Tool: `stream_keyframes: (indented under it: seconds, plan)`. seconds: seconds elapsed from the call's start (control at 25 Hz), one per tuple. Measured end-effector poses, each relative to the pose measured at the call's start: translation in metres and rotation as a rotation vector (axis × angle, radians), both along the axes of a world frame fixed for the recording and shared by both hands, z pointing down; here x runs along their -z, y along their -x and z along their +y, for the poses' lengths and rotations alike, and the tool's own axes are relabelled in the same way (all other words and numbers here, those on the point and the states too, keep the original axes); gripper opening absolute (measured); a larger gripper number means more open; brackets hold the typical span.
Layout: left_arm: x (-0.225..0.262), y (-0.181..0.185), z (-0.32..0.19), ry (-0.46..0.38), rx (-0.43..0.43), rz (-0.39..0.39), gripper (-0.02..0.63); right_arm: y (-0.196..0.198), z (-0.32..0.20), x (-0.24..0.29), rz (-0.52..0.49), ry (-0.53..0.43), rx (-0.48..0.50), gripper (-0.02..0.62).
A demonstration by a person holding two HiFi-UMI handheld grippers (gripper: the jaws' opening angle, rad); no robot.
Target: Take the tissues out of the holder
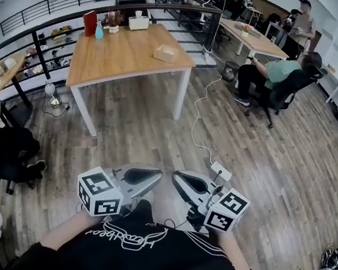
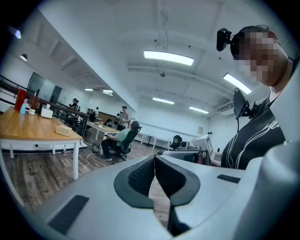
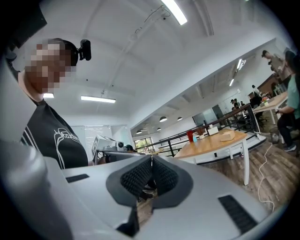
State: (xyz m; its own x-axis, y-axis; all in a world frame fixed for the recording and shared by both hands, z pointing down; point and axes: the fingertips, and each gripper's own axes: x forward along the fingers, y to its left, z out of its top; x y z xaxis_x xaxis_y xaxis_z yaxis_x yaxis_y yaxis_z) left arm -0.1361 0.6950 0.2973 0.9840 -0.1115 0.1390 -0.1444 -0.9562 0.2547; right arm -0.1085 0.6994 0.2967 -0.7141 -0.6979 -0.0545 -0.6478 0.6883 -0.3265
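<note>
1. Head view: the tissue holder (image 1: 166,53) sat on the wooden tabletop (image 1: 124,55), well apart from the person. The left tongs (image 1: 153,175) and right tongs (image 1: 181,178) were held close to the chest, tips near each other. No tissues could be made out from there.
2. Left gripper view: the left tongs (image 2: 154,157) were closed tip to tip with nothing between them. The tissue holder (image 2: 62,131) showed small on the far tabletop.
3. Right gripper view: the right tongs (image 3: 151,157) were likewise pressed together and empty, with the tissue holder (image 3: 228,135) far off. The tissues would likely be light, soft and easily torn. They would best be pinched where the top sheet rises from the opening, while the other tongs steadied the probably light holder.
</note>
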Motion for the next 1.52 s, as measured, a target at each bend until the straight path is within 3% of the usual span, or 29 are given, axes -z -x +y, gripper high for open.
stream_keyframes:
  seconds: [0.48,0.76,1.28,1.52]
  plan:
    - [-0.007,-0.02,-0.042,0.032,-0.039,0.021,0.014,-0.026,-0.042,-0.011,0.014,0.037,-0.06,0.017]
    - [-0.02,-0.04,-0.098,0.049,-0.057,0.01,0.014,-0.052,-0.096,-0.021,-0.003,0.051,-0.1,0.017]
    - [-0.05,-0.091,-0.291,0.154,-0.098,0.002,0.014,-0.102,-0.281,-0.056,-0.02,0.161,-0.155,0.017]
    - [-0.049,-0.117,-0.409,0.143,-0.089,0.01,0.014,-0.131,-0.392,-0.055,-0.001,0.196,-0.173,0.017]
